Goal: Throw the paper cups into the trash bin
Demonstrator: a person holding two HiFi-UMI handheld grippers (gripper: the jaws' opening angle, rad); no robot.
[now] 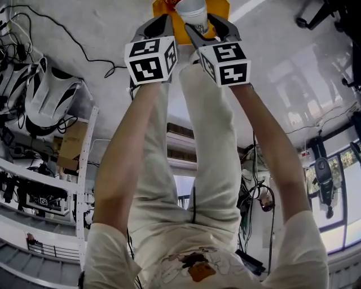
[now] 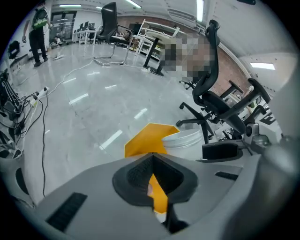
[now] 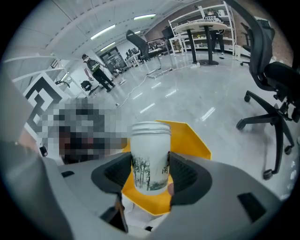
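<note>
A white paper cup (image 3: 150,157) printed with dark trees stands upright between the pads of my right gripper (image 3: 151,172), which is shut on it. Right under the cup is the yellow trash bin (image 3: 193,140) with its white liner. In the head view the cup (image 1: 192,10) and right gripper (image 1: 202,27) hang over the bin (image 1: 164,7) at the top edge. My left gripper (image 1: 166,22) is beside them on the left, shut and holding nothing. From the left gripper view, the closed left gripper (image 2: 153,155) points at the bin (image 2: 143,139), and the cup (image 2: 187,139) shows to its right.
The floor (image 2: 84,108) is glossy grey. Black office chairs (image 2: 213,101) stand to the right, and one (image 3: 269,93) is close by. Cables (image 2: 42,108) trail at the left. Desks and shelving (image 2: 154,40) and a standing person (image 2: 37,33) are far off.
</note>
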